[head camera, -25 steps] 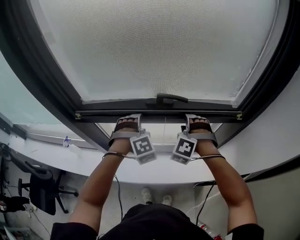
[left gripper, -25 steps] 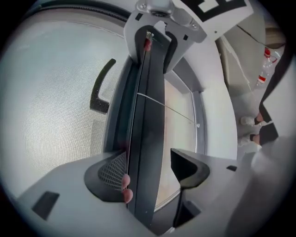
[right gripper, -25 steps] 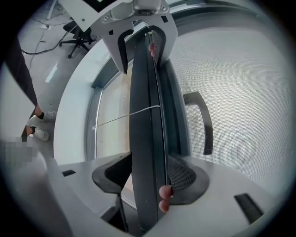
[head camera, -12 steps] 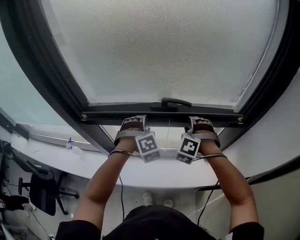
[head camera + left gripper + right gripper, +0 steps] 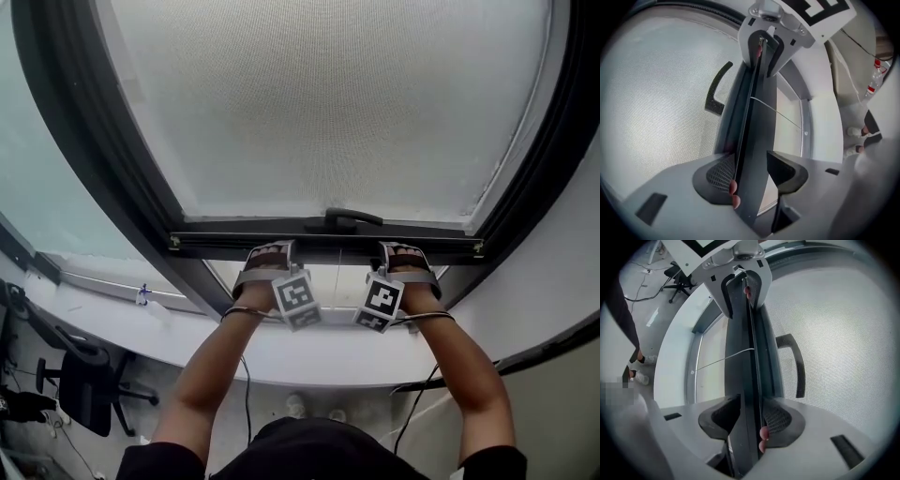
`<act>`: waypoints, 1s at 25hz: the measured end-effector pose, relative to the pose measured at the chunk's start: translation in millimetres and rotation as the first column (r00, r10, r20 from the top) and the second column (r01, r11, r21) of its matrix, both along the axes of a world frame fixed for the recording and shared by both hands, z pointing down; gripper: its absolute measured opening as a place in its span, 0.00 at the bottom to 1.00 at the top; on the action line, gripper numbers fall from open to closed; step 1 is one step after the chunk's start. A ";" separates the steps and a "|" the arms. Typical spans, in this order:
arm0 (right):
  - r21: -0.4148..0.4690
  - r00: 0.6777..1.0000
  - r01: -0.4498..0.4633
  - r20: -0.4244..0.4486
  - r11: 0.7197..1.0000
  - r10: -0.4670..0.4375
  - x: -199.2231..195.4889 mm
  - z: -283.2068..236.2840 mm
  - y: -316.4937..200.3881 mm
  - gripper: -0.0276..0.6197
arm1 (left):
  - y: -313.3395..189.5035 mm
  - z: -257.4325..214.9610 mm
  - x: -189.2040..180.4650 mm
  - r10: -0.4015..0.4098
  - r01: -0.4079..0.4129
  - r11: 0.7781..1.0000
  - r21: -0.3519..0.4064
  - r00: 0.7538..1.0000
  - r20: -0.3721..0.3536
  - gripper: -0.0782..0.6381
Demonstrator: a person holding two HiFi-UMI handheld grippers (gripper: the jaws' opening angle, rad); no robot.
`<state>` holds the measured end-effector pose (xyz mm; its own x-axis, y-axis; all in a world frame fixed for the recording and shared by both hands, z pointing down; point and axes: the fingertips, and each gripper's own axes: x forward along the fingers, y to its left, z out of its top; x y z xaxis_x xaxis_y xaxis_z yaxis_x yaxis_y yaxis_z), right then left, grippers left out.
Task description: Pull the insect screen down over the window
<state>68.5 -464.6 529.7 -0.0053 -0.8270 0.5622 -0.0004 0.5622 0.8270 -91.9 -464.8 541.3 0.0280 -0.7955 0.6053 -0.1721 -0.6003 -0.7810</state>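
Both pairs of jaws have just been closing; left gripper [image 5: 267, 251] and right gripper [image 5: 401, 251] clamp the insect screen's bottom bar [image 5: 225, 241]. Pull down evenly, keeping it level.

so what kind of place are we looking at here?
Probably an office or workroom, seen from right up against a big window. The clues: the dark-framed window with an insect screen on it, a wide white sill below, and an office chair on the floor.
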 end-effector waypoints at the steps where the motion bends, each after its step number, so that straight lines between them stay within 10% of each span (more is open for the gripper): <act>1: 0.009 1.000 0.004 0.003 1.000 -0.004 -0.9 -1.7 0.5 0.28 | -1.6 -0.9 0.7 0.001 -0.001 1.000 0.014 1.000 -0.012 0.42; 7: 0.056 0.988 0.023 0.151 0.998 -0.031 -10.4 -15.9 1.4 0.28 | 5.5 -23.7 8.2 0.017 -0.014 0.999 0.038 0.997 -0.080 0.42; 11: 0.158 0.964 -0.007 0.265 0.987 -0.035 -9.4 -53.9 2.0 0.28 | 17.4 -44.9 18.0 0.007 -0.003 1.000 0.014 0.956 -0.293 0.42; 16: 0.194 0.883 -0.076 0.469 0.978 -0.024 -9.9 -99.7 12.5 0.28 | 26.7 -70.7 18.2 -0.052 0.055 0.998 -0.013 0.786 -0.616 0.42; 20: 0.187 0.743 -0.143 0.669 0.972 -0.020 -13.0 -135.8 33.2 0.28 | 34.1 -101.6 17.2 -0.032 0.096 0.994 0.043 0.663 -0.748 0.41; 25: 0.207 0.595 -0.189 0.802 0.960 -0.055 -11.0 -163.7 58.4 0.23 | 57.2 -144.0 18.0 0.004 0.138 0.988 0.074 0.452 -0.892 0.36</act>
